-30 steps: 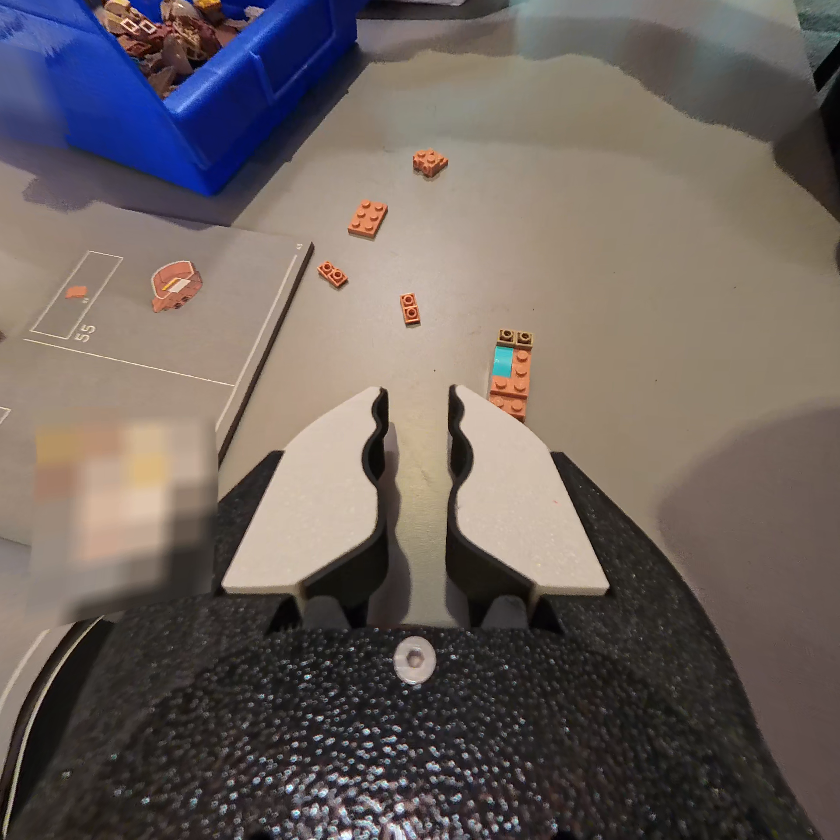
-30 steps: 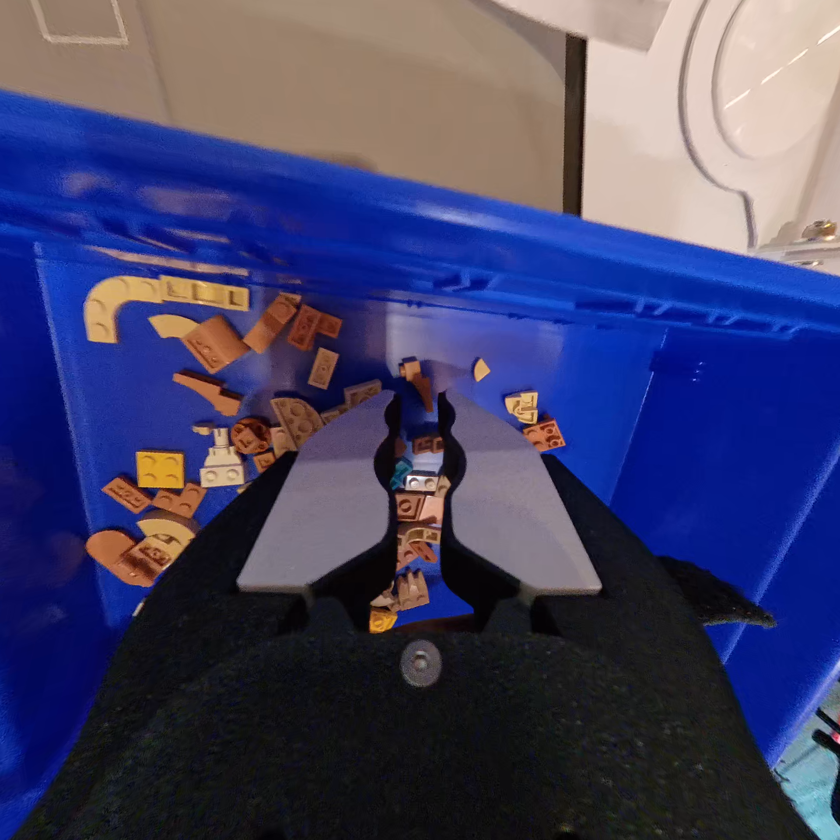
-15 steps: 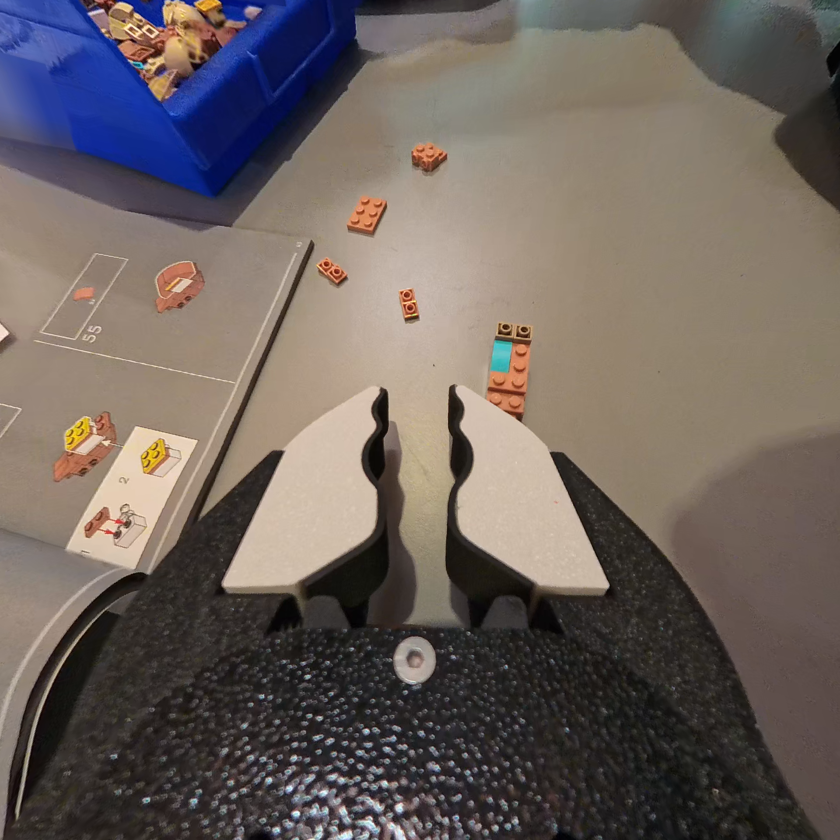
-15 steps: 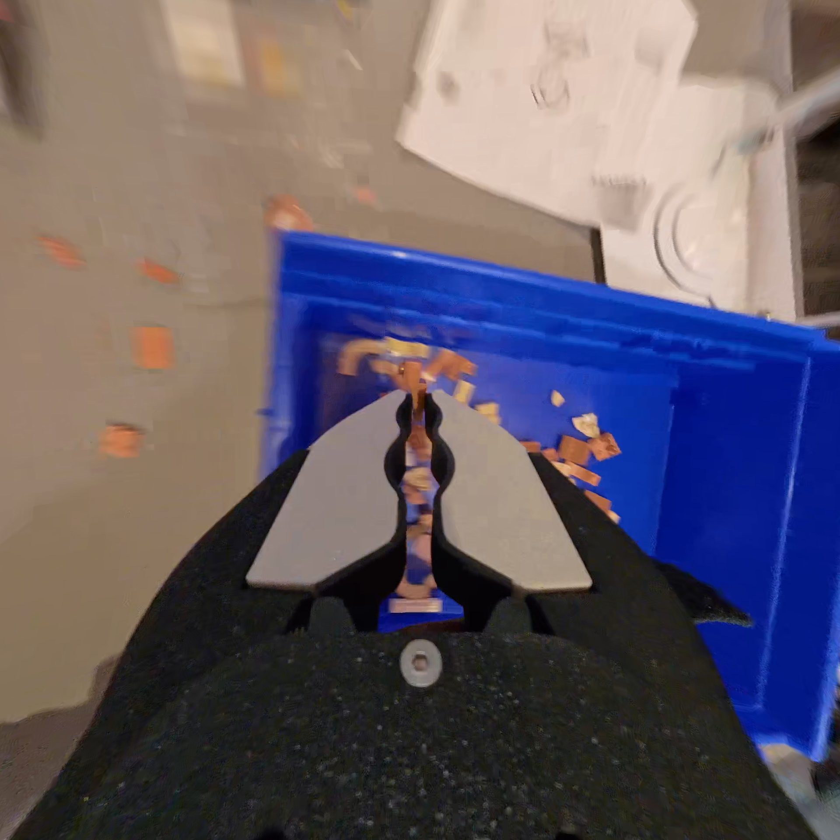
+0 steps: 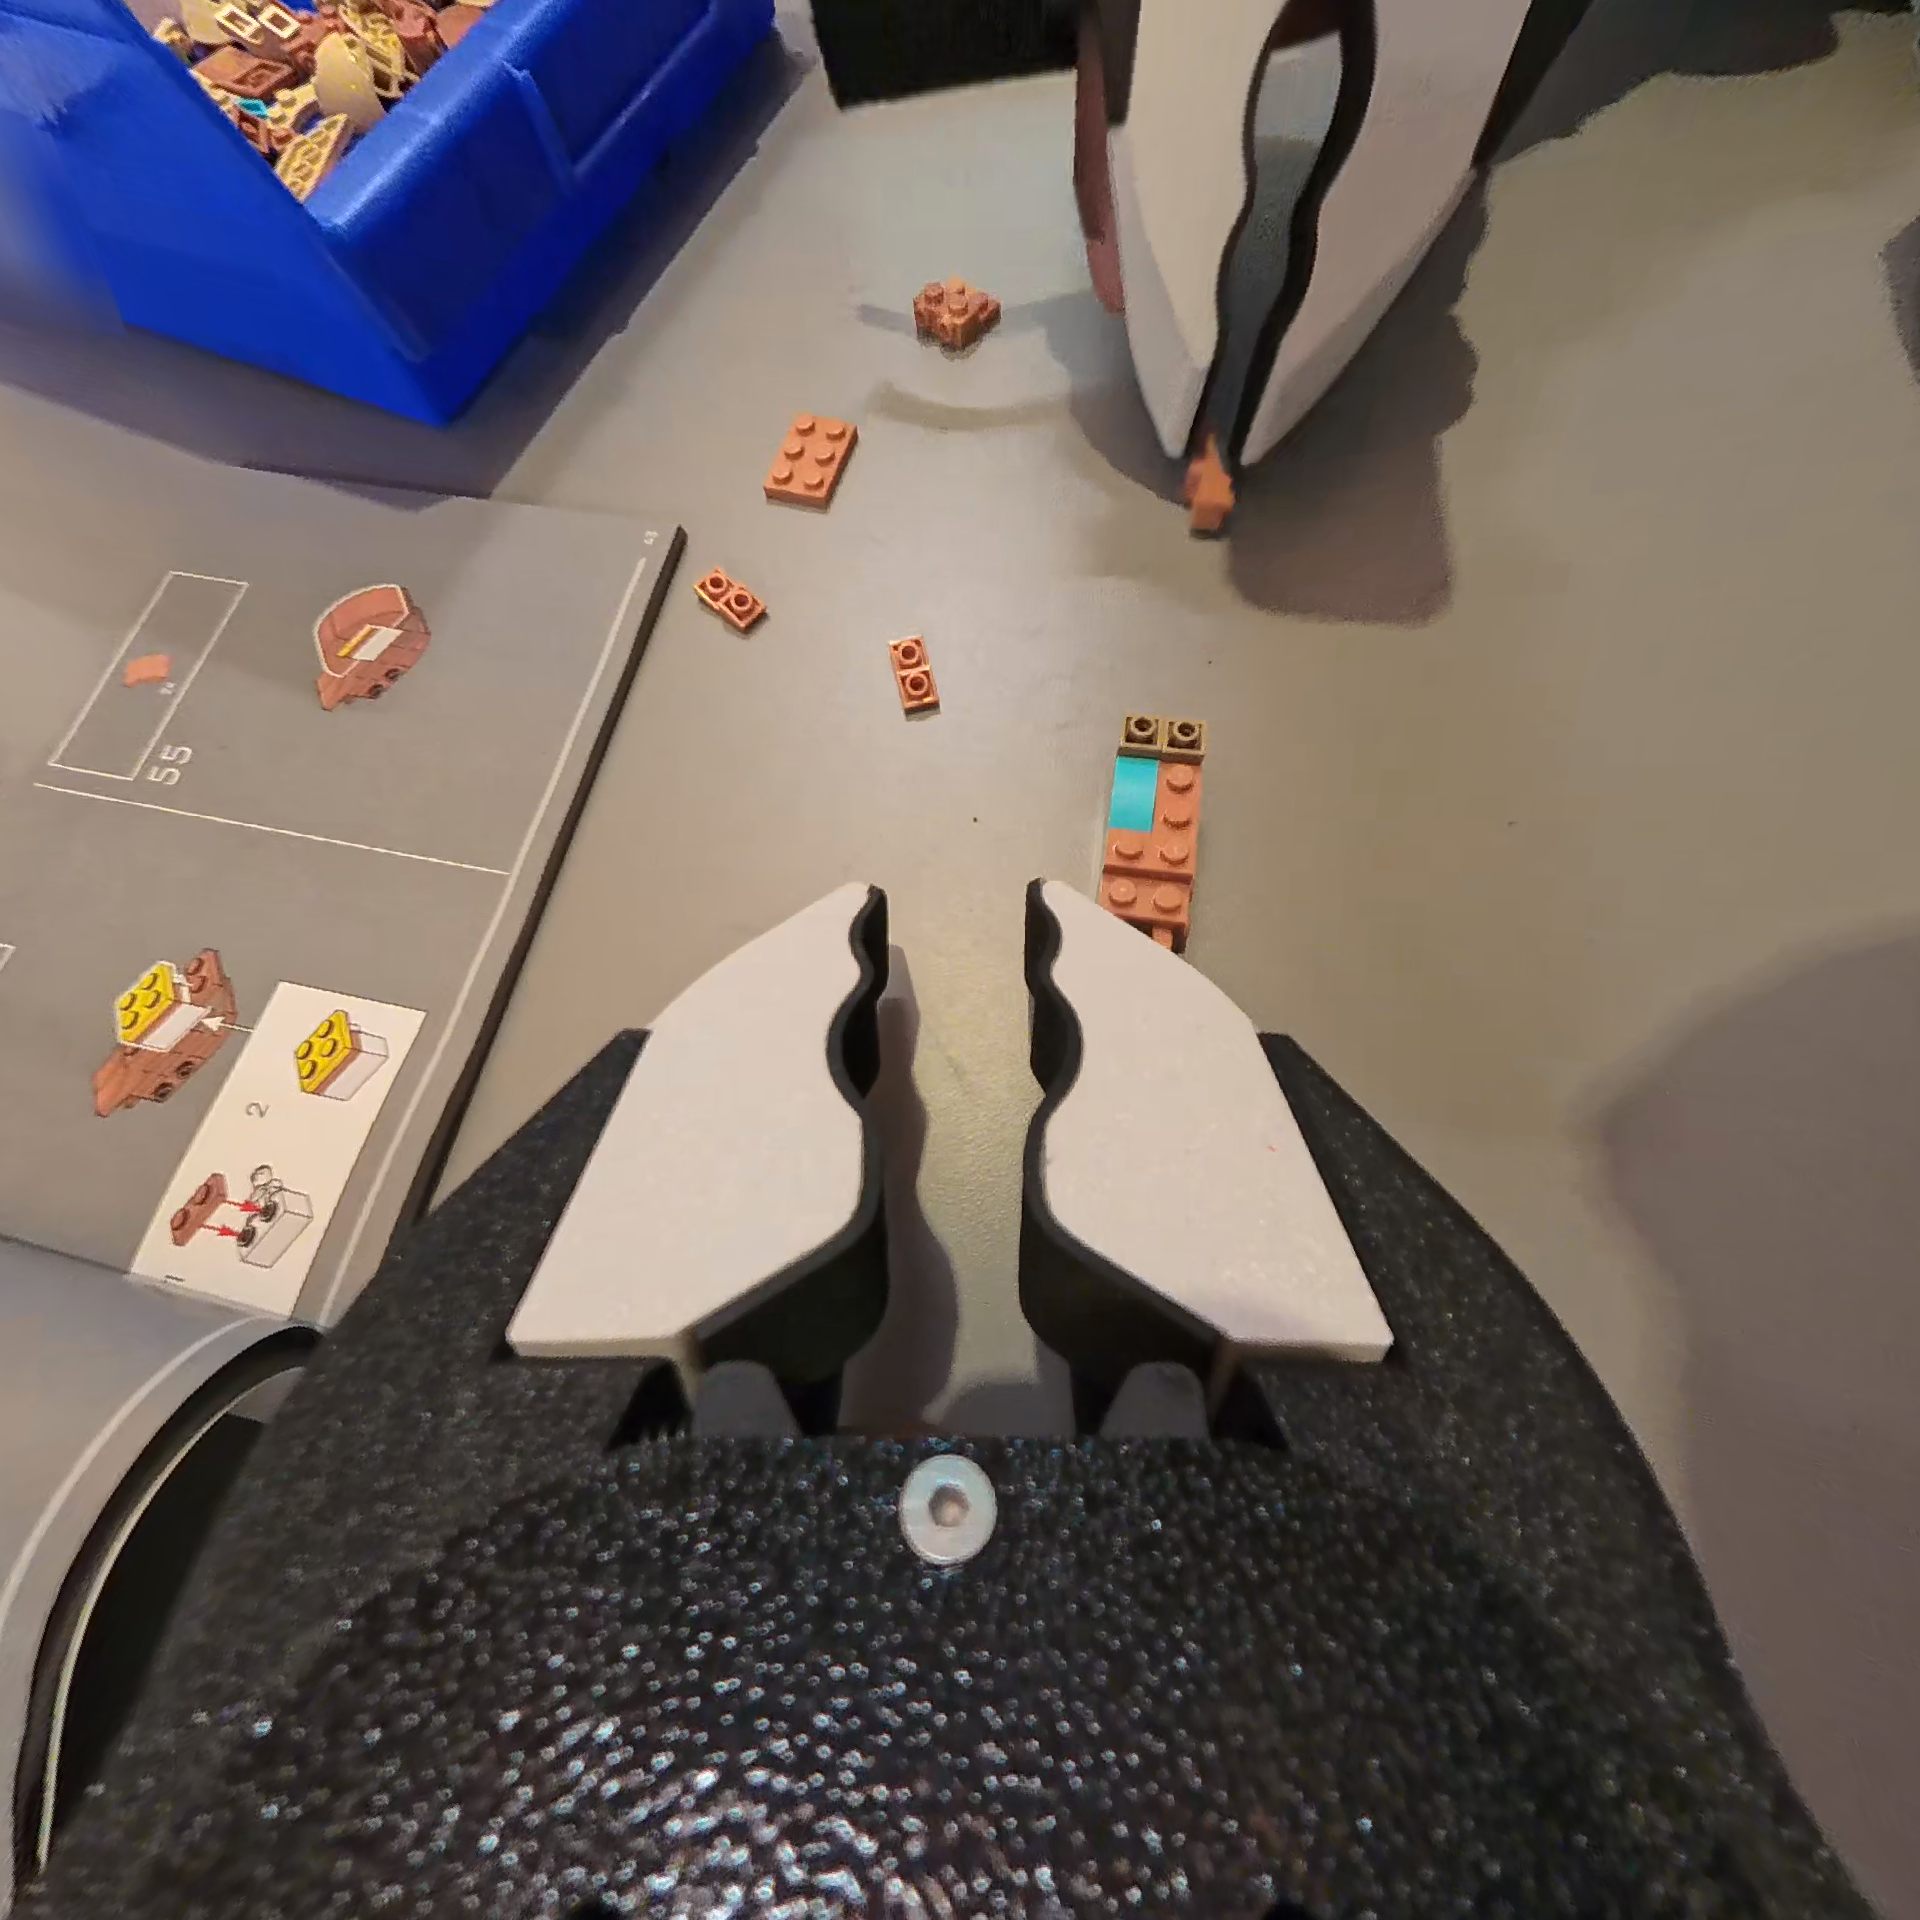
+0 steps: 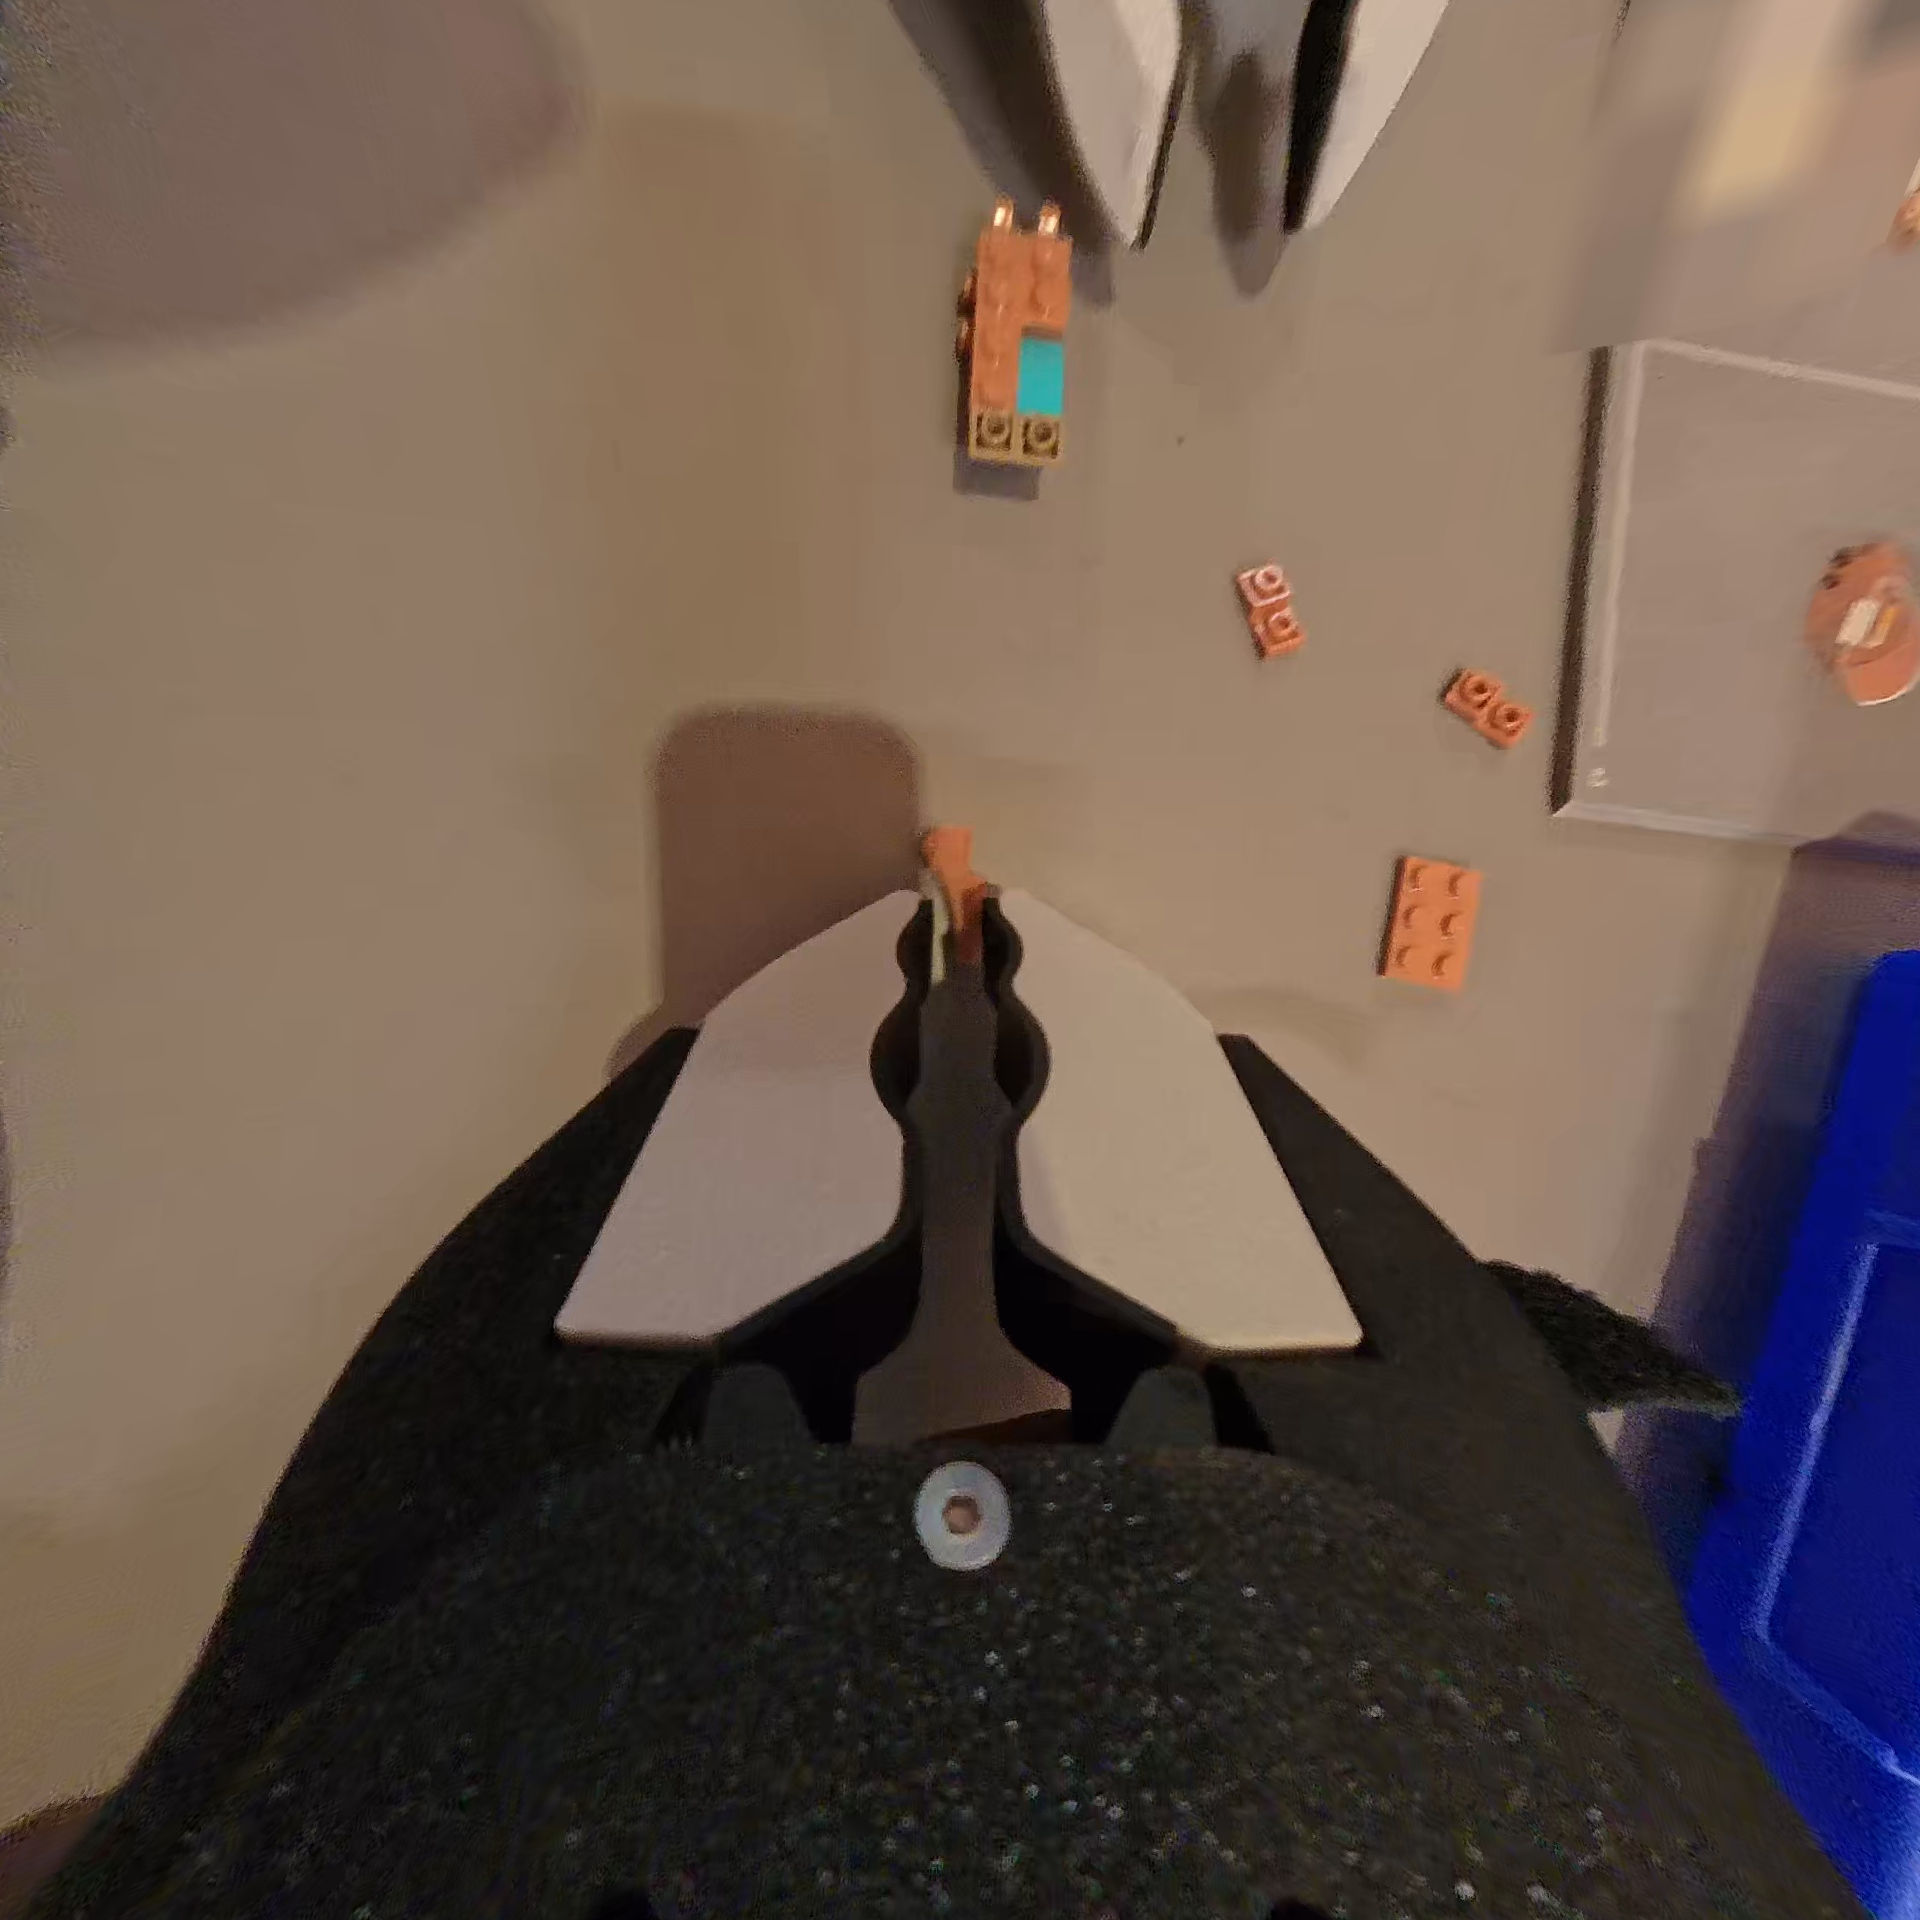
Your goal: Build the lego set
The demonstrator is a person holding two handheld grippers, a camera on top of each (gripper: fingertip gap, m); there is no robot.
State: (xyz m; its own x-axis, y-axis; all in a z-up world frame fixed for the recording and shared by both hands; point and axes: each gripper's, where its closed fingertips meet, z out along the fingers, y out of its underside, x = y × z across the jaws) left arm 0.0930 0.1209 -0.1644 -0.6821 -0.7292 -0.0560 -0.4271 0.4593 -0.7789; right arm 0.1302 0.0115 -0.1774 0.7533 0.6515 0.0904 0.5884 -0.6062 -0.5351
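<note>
- A small orange piece (image 6: 951, 868) sat pinched at the fingertips of the right hand-held gripper (image 6: 961, 909), low over the grey bench (image 5: 1558, 727), its tip near the surface.
- The left hand-held gripper (image 5: 956, 909) hung part-open and empty, just beside a strip of joined orange bricks (image 5: 1153, 831) with a teal tile.
- Loose orange plates (image 5: 810, 460) lay further out, between the strip and an open booklet (image 5: 312, 831).
- A blue bin (image 5: 260, 208) of mixed pieces stood at the far corner.
</note>
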